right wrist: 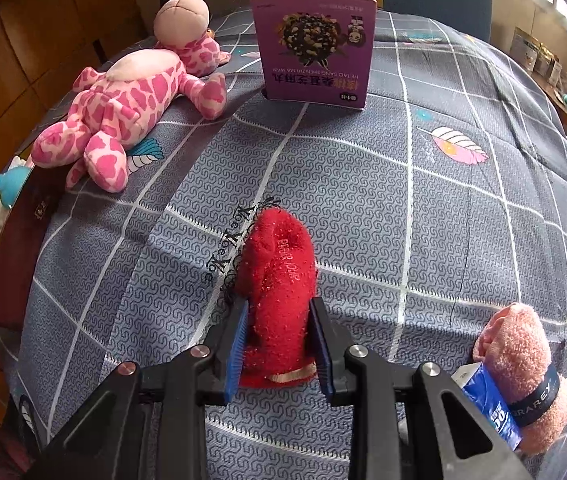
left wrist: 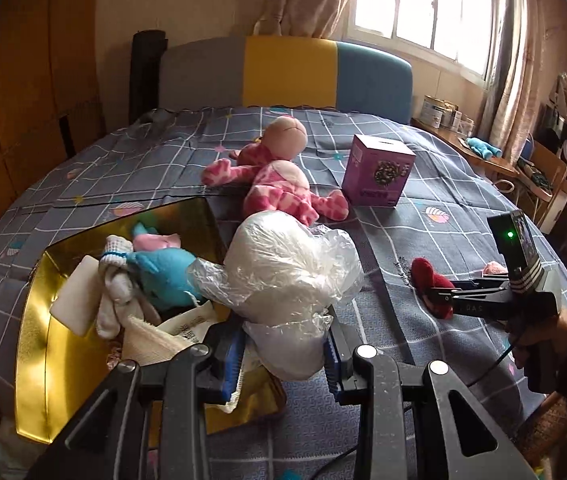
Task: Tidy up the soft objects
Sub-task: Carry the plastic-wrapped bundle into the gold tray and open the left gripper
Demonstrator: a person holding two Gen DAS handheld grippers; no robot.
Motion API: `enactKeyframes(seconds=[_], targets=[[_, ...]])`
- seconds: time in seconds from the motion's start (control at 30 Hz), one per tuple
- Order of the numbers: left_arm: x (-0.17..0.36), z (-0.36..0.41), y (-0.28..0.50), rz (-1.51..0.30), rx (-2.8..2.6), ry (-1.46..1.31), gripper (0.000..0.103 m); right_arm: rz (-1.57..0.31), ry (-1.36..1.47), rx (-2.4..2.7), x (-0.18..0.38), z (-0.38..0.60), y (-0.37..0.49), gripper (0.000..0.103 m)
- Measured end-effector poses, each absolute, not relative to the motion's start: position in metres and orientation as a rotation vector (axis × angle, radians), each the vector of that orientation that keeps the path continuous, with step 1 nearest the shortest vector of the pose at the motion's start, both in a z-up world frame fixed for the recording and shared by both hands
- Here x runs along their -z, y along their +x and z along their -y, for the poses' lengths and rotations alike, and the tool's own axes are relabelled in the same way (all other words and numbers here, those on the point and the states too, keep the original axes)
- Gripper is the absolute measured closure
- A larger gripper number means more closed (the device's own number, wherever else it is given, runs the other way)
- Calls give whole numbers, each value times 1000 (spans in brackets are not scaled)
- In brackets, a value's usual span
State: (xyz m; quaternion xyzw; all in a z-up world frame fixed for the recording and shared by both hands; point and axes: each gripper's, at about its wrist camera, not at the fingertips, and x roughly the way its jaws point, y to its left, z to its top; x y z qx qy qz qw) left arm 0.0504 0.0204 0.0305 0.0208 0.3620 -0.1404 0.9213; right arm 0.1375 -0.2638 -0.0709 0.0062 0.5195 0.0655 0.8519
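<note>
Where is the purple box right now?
The purple box stands upright on the bed near the headboard, just right of the pink spotted plush, beyond the red sock.

From my left wrist, the plastic-wrapped bundle [left wrist: 283,276] covers the near right corner of the gold box [left wrist: 39,320], whose lower left runs under my own frame at the bottom edge. The items on the desk [left wrist: 479,152] at right are too small to name. From my right wrist, the gold box is cut by the left edge, only a blue scrap [right wrist: 9,190] showing. The pink towel roll [right wrist: 531,376] at lower right is partly behind my linkage, its label only partly legible. I cannot see the lower end of the red sock [right wrist: 277,292] beneath my pads.
</note>
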Motion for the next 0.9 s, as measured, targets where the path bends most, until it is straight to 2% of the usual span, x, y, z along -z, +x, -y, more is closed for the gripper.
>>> enactKeyframes(seconds=[0.33, 0.57, 0.7, 0.9], targets=[[-31, -53, 52, -754, 249, -9, 69, -1078, -27, -127, 69, 261, 136, 73], [-41, -155, 64, -745, 36, -138, 69, -1077, -37, -124, 70, 260, 136, 73], [-28, -221, 70, -798, -91, -241, 69, -1075, -50, -119, 69, 258, 136, 73], [6, -253, 81, -892, -122, -336, 69, -1075, -46, -117, 69, 258, 137, 73]])
